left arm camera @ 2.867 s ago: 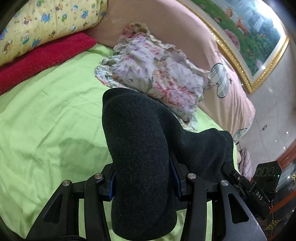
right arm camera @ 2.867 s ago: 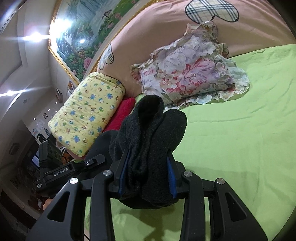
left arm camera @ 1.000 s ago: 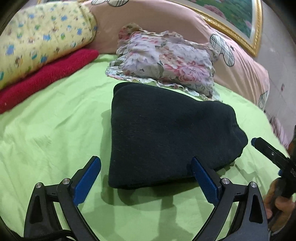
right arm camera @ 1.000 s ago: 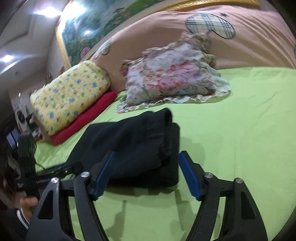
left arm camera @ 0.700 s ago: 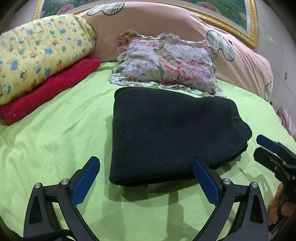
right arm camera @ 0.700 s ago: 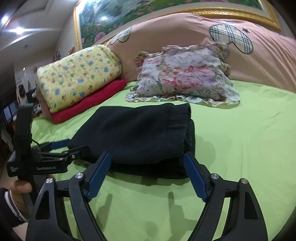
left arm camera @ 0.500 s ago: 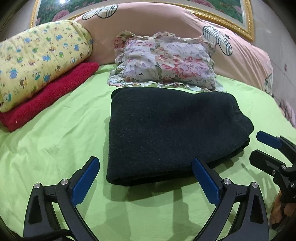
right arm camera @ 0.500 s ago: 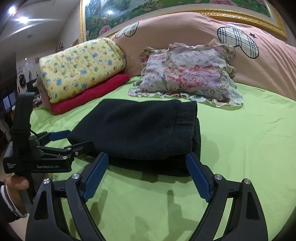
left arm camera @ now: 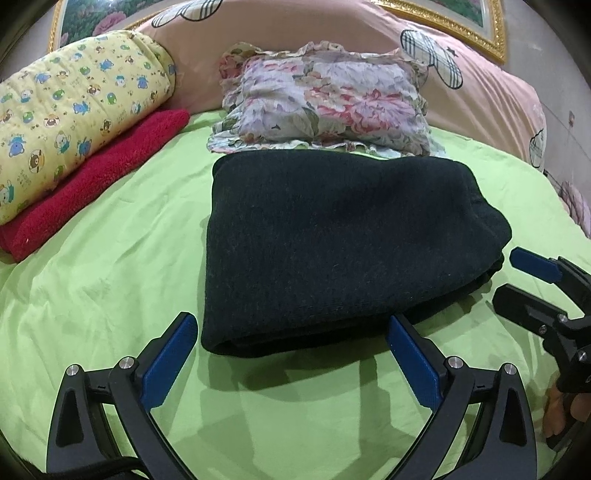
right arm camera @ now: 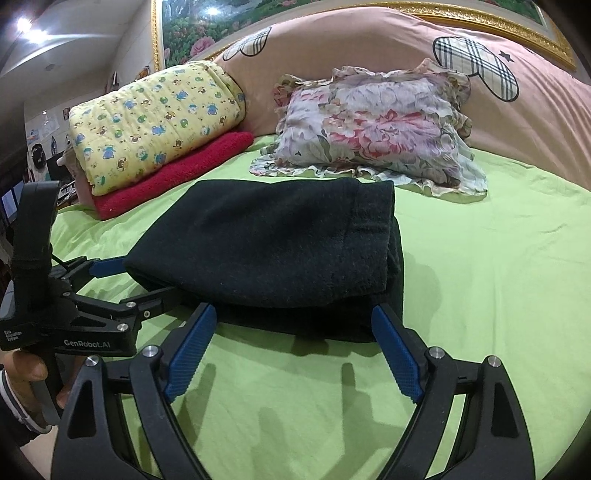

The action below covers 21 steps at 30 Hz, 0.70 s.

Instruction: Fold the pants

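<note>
The dark charcoal pants (left arm camera: 340,236) lie folded into a thick rectangle on the green bedsheet (left arm camera: 110,280), also seen in the right wrist view (right arm camera: 280,251). My left gripper (left arm camera: 291,332) is open and empty, just in front of the pants' near edge. My right gripper (right arm camera: 295,317) is open and empty, at the near edge of the pants' other end. Each gripper shows in the other's view: the right gripper (left arm camera: 517,277) at the right, the left gripper (right arm camera: 129,284) at the left.
A floral pillow (left arm camera: 325,99) lies just behind the pants. A yellow patterned quilt (left arm camera: 74,107) rests on a folded red blanket (left arm camera: 92,177) at the left. A pink headboard cushion (right arm camera: 406,44) and a framed painting (right arm camera: 229,18) stand behind.
Both grippers held the pants raised, set them down on the sheet and opened. Since then both have drawn back a little from the folded pants.
</note>
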{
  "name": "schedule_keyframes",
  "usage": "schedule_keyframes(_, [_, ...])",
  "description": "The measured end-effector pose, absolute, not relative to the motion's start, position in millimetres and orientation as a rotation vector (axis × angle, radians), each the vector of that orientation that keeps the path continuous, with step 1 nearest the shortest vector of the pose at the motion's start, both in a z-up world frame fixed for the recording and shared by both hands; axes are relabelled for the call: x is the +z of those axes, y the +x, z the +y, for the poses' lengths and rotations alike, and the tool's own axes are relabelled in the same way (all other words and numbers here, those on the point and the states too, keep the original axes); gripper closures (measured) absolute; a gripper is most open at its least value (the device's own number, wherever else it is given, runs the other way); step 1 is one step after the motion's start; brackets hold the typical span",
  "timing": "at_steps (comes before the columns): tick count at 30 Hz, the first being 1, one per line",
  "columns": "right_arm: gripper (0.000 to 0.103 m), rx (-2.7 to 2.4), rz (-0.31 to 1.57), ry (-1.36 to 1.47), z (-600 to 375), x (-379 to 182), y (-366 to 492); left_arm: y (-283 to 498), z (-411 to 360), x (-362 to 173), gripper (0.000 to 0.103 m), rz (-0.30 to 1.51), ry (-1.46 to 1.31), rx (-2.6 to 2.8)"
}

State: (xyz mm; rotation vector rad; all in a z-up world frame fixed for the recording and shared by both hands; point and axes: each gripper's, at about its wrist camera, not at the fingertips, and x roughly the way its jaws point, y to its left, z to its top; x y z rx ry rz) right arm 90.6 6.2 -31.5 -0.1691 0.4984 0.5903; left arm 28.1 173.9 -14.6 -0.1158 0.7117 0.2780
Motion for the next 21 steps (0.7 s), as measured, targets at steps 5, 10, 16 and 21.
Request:
schedule_keyframes(5, [0.016,0.592,0.496,-0.149,3,-30,91,28,176,-14,0.001,0.711,-0.129,0.279])
schedule_keyframes(10, [0.016,0.595,0.505,-0.144,3,-29,93,31,179,-15,0.001,0.746,-0.139,0.265])
schedule_keyframes(16, [0.016,0.616,0.525,-0.160,8,-26,94,34,181,-16,0.001,0.800,-0.144,0.276])
schedule_keyframes(21, [0.016,0.623,0.536,-0.172,12,-24,94,31,184,-13,0.001,0.811,-0.161,0.303])
